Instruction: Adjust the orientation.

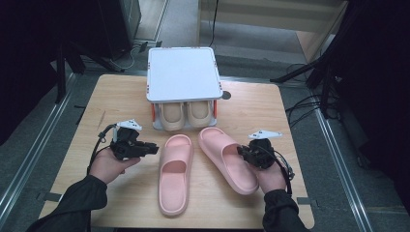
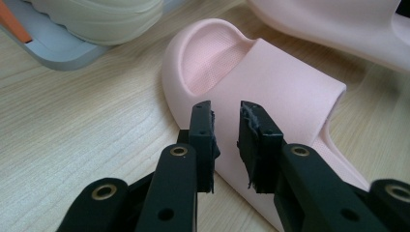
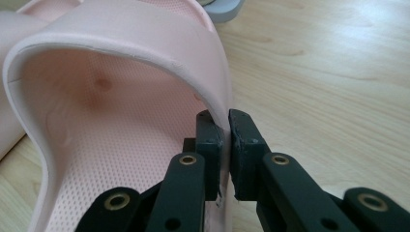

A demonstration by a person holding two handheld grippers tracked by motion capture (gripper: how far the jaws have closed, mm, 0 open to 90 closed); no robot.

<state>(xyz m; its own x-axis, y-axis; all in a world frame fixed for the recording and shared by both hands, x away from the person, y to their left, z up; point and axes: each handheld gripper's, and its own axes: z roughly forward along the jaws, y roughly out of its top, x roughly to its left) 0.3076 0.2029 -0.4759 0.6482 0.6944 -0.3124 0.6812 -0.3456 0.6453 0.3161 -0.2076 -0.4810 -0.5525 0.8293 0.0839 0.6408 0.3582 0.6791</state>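
I have the right claw (image 3: 225, 128) pinching the strap edge of the right pink slipper (image 1: 226, 159), which lies on the tabletop (image 1: 290, 121) with its toe angled up-left toward the shoe rack (image 1: 182, 75). The left pink slipper (image 1: 174, 171) lies just beside it, long axis running straight to the rack, toe forward. My left claw (image 2: 226, 121) hangs narrowly parted at its outer side, gripping nothing. Beige slippers (image 1: 186, 113) fill the rack's lower shelf
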